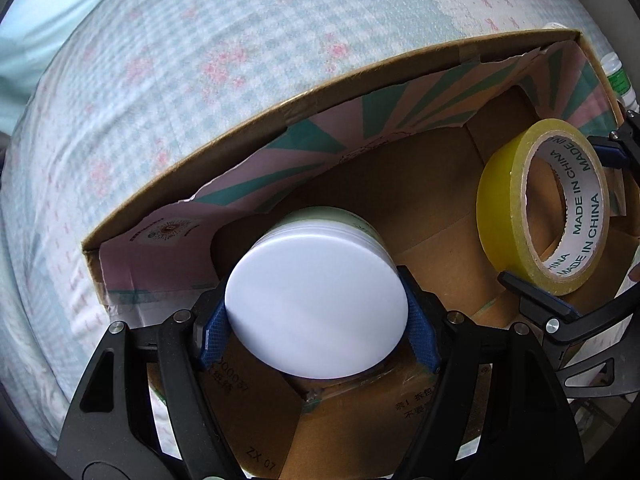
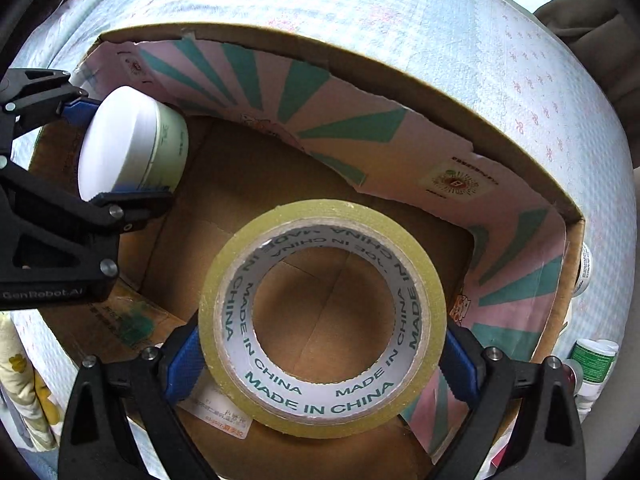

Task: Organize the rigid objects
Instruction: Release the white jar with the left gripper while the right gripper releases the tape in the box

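A white-lidded jar [image 1: 316, 312] is clamped between the pads of the left gripper [image 1: 318, 322], lid turned toward the camera, so that the body points down into the box [image 1: 224, 136]. A tape roll [image 2: 322, 318] is gripped across its outer rim by the right gripper [image 2: 322, 356], with the core facing the camera and the box floor seen through the hole. Both things are held over the open box, apparently so that they can be lowered side by side; neither is seen touching the floor.

Ahead of both tools the floor of the box is bare brown card, and nothing is seen blocking a descent. Beyond that, torn printed flaps [image 2: 360, 128] hang inward along the far wall and could be caught. Past the right wall, small bottles [image 2: 592, 364] lie on the checked bedsheet [image 1: 160, 80].
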Demonstrator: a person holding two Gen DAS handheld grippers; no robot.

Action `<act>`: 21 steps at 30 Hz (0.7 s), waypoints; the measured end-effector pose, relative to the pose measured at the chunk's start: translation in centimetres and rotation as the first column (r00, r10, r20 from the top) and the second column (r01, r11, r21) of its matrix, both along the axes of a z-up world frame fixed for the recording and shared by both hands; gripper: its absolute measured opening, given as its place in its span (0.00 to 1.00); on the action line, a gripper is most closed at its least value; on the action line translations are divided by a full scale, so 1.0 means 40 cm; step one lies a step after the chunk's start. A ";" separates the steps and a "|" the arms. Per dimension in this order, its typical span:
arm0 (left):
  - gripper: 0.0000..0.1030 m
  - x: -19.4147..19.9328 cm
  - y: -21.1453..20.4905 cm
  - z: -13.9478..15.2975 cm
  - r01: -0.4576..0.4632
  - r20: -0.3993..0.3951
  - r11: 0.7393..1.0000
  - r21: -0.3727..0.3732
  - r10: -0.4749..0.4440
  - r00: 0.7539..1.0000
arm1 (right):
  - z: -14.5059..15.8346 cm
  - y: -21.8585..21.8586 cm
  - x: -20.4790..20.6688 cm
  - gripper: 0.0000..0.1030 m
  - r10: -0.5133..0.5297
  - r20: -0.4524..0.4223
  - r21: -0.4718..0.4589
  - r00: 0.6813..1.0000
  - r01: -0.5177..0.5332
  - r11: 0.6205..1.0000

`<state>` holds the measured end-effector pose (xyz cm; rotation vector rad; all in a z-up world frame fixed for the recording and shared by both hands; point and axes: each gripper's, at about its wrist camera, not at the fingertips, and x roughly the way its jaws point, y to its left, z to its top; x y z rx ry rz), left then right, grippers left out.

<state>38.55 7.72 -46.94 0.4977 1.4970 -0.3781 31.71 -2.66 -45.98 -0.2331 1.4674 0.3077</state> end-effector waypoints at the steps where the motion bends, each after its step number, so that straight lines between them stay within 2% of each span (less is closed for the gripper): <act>1: 0.68 0.001 -0.007 0.002 0.012 0.001 1.000 0.001 -0.012 1.000 | 0.000 -0.005 0.003 0.94 -0.004 -0.009 0.007 1.000 0.004 1.000; 4: 0.69 -0.005 -0.023 0.014 0.054 0.022 0.998 0.029 -0.055 0.998 | 0.005 -0.014 0.004 0.94 -0.018 0.006 0.047 1.000 0.017 0.999; 6: 0.95 -0.009 -0.029 0.033 0.069 0.058 0.997 0.031 -0.071 0.996 | 0.001 -0.013 0.000 0.95 -0.026 -0.006 0.052 1.000 0.027 0.998; 7: 1.00 -0.010 -0.031 0.046 0.069 0.080 0.997 0.024 -0.071 0.994 | 0.000 -0.009 -0.005 0.95 -0.015 -0.003 0.052 1.000 0.015 0.999; 8: 1.00 -0.007 -0.032 0.056 0.070 0.091 0.997 0.018 -0.071 0.993 | 0.001 -0.007 -0.011 0.95 -0.003 0.012 0.063 1.000 0.002 0.998; 9: 1.00 -0.007 -0.034 0.061 0.076 0.091 0.997 0.013 -0.077 0.993 | 0.005 -0.001 -0.020 1.00 0.013 0.036 0.065 0.999 -0.016 0.998; 12: 1.00 -0.010 -0.036 0.061 0.093 0.089 0.995 0.020 -0.094 0.992 | 0.018 0.010 -0.035 1.00 0.038 0.073 0.052 0.997 -0.041 0.998; 18: 1.00 -0.021 -0.028 0.065 0.075 0.069 0.997 0.005 -0.075 0.995 | 0.031 0.007 -0.036 1.00 0.030 0.059 0.052 0.998 -0.033 0.998; 21: 1.00 -0.027 0.010 0.082 0.063 0.069 0.998 -0.002 -0.063 0.996 | 0.036 0.020 -0.034 1.00 0.037 0.063 0.043 0.997 -0.040 0.998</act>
